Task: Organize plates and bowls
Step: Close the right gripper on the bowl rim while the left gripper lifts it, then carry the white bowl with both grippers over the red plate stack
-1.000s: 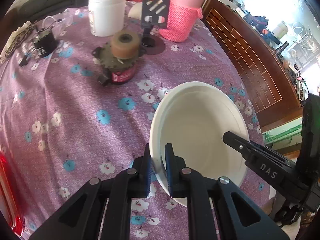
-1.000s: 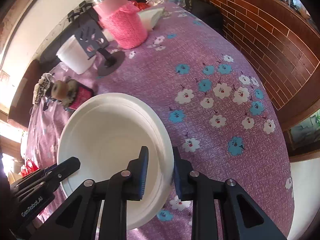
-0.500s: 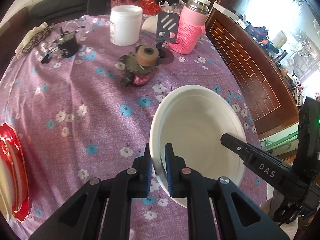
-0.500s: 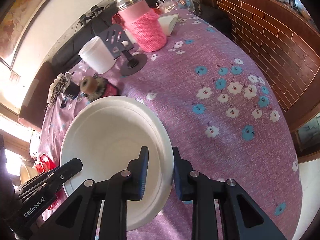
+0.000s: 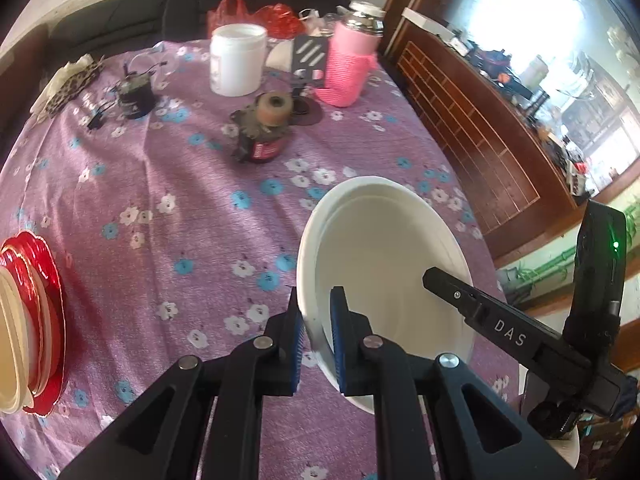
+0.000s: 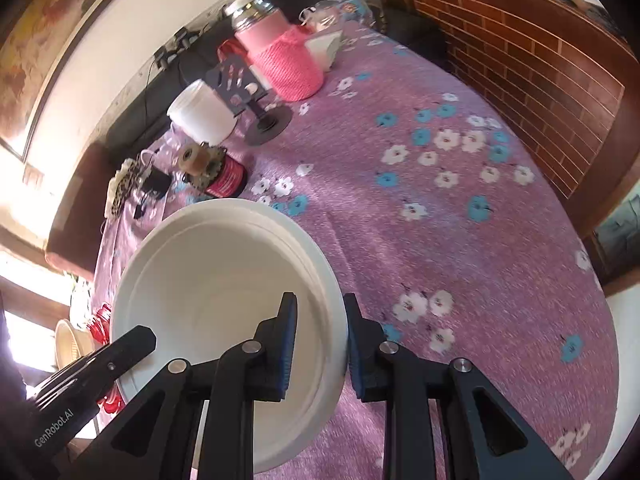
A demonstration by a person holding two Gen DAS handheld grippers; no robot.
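Above the purple flowered tablecloth [image 5: 168, 184] a white bowl [image 5: 384, 264] hangs clear of the table, carried by both tools at once; the left gripper [image 5: 318, 336] is clenched on the rim at the bowl's left side, one pad inside and one outside, and the right gripper [image 6: 320, 344] is pinched on the opposite rim in the same way. Because the bowl rides on two thin bites of its edge, the likeliest failure, as I judge it, is a slip; if the two hands drift apart or tilt unevenly, the smooth rim could slide out of one pair of pads and the bowl would swing or drop onto the cloth. At the far left edge of the left wrist view a red plate [image 5: 48, 320] carries a cream bowl [image 5: 12, 340], which looks like the stack to join; setting the white bowl down crooked there could knock that pile toward the table's edge. Farther back stand a white jar [image 5: 238, 60], a pink knitted flask [image 5: 350, 64], a dark card stand [image 5: 308, 60], a roll of tape on a red tin [image 5: 266, 128] and a small dark pot [image 5: 134, 94] with loose wires; all are well apart from the bowl, and the open cloth between bowl and red plate holds nothing, so the route leftward looks free.
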